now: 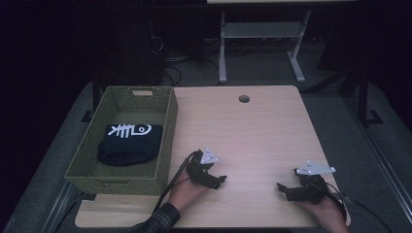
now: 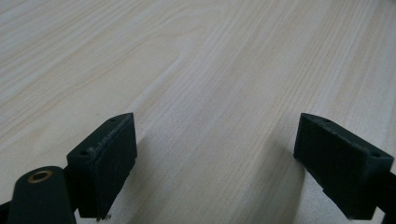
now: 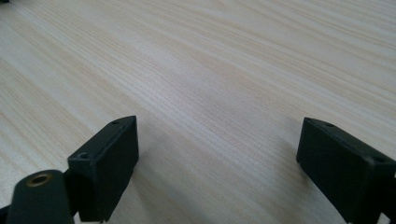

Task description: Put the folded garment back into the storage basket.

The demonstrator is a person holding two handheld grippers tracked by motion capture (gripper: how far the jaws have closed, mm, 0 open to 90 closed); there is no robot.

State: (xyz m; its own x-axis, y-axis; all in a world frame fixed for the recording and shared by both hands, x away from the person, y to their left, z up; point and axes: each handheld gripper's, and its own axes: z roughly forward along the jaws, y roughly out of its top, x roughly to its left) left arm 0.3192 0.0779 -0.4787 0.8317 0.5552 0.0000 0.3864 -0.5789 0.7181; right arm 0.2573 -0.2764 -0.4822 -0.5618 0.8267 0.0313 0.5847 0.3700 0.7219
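Pale wood grain covers the table (image 1: 257, 131), which stands in a dim room with a grey floor and one white-legged desk frame (image 1: 262, 43) at about twelve o'clock beyond it. One round cable hole (image 1: 244, 99) sits near the table's far edge.

Two grippers rest low over the near part of the tabletop, one in each of the person's two hands. The left gripper (image 1: 216, 181) lies at about seven o'clock from the table's middle, held from below by a hand whose plaid sleeve (image 1: 158, 221) enters at the bottom edge; its jaws point toward three o'clock. In the left gripper view its two black jaws stand wide apart with nothing but bare wood between them. The right gripper (image 1: 284, 190) lies at about five o'clock, its jaws pointing toward nine o'clock, so the two tools face each other and stay well apart. In the right gripper view its two jaws are likewise spread wide with only tabletop between them. Each gripper carries one grey three-cornered plate and trails one cable.

One green woven basket (image 1: 165, 141) sits at nine o'clock along the table's left edge, near the left gripper. Inside it lies one folded dark garment (image 1: 127, 145) with a white fishbone print, toward the near half of the basket.
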